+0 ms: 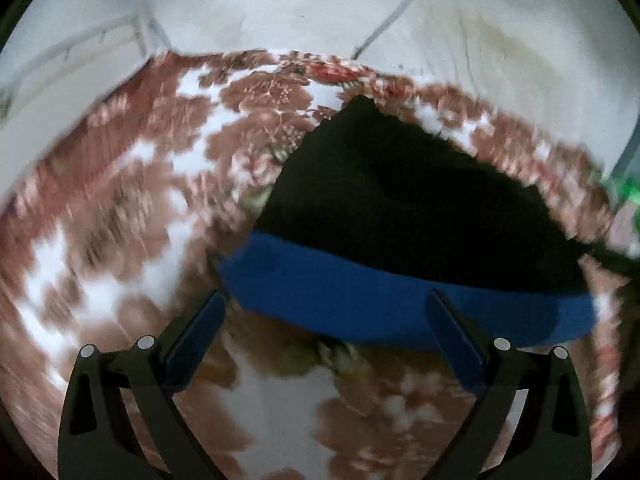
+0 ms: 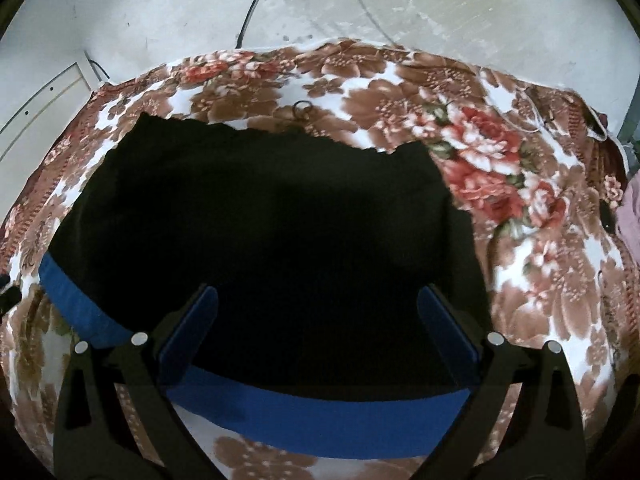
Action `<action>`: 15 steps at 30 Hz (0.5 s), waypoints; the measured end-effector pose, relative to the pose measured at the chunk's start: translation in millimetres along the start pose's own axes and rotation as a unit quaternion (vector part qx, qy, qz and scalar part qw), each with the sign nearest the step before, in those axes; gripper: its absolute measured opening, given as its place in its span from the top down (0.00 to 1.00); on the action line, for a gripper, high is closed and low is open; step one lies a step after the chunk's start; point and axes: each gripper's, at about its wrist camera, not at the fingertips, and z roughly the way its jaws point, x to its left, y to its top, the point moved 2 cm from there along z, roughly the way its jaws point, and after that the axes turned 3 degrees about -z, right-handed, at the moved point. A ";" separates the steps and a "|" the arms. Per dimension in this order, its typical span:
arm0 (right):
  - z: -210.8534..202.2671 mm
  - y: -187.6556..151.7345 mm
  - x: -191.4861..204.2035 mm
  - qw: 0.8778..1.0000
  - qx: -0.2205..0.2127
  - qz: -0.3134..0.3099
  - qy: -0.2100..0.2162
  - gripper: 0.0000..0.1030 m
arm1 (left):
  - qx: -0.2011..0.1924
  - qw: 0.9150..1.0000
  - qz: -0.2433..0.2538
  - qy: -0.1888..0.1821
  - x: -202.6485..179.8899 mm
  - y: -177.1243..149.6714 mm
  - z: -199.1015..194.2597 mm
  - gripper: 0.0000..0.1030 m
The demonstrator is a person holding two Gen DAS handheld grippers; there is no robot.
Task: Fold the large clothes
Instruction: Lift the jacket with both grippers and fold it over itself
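two handheld grippers, alike in build: left gripper (image 1: 326, 312) and right gripper (image 2: 318, 306). black plastic frames, curved outer arms with slotted cut-outs. paired round silver pivot screws (image 1: 146, 343) on each side. flat rectangular fingers (image 2: 448, 328) faced with dark blue pads. no cables or sleeves visible.

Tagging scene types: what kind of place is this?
Likely a home room: a floral blanket serves as the work surface under the black garment, with stained pale floor and a loose cable beyond.
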 end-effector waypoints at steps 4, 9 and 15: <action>11.1 1.2 13.2 1.000 0.010 -0.004 -0.004 0.05 | 0.012 0.992 -0.115 -0.053 31.5 -26.2 16.6 0.05; 27.4 -1.7 27.7 1.000 0.025 -0.014 -0.011 0.05 | 0.003 0.976 -0.192 -0.103 37.9 -37.3 47.7 0.05; 46.8 -9.1 32.2 0.999 0.044 -0.014 -0.013 0.05 | -0.031 0.969 -0.211 -0.122 34.2 -33.2 87.2 0.05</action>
